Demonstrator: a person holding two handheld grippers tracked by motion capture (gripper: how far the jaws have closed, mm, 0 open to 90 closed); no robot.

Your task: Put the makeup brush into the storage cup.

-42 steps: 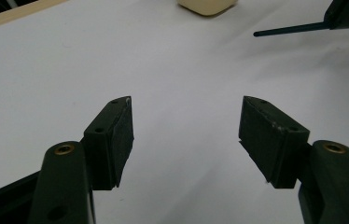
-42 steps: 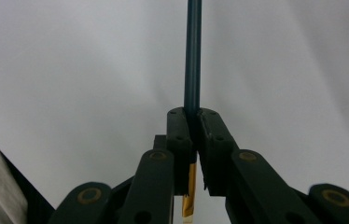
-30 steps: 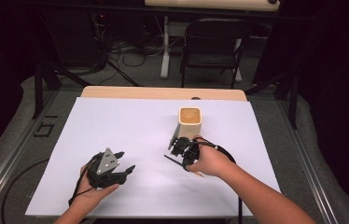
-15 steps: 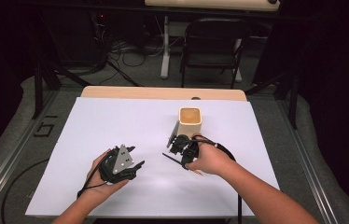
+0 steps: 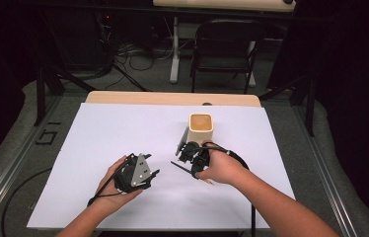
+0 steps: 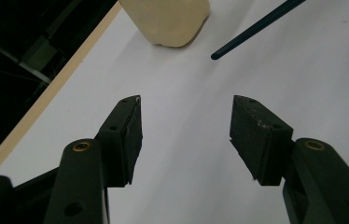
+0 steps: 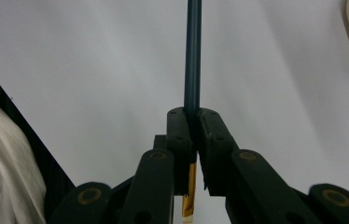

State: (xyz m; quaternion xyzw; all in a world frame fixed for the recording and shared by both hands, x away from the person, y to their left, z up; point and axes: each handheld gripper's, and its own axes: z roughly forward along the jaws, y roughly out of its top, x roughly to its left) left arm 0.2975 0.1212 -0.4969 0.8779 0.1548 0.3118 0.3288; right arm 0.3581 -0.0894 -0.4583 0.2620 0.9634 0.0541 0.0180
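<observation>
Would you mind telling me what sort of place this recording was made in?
Probably a lab or recording studio rather than a home. A table covered with a plain white sheet stands among dark surroundings, loose cables trail over the grey carpet behind it, and a folding chair stands at another desk beyond.

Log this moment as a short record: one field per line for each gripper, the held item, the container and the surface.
left gripper: jaws apart with nothing between them, just been closing a little, held over the sheet
right gripper: shut on the pencil
pencil: thin, dark blue, gold band at the end behind the jaws, its shaft sticking out ahead of them
cup: cream, square with rounded corners, upright, open top, just beyond the right gripper
white sheet: covers the table top
table: bare wood edge at the far side
</observation>
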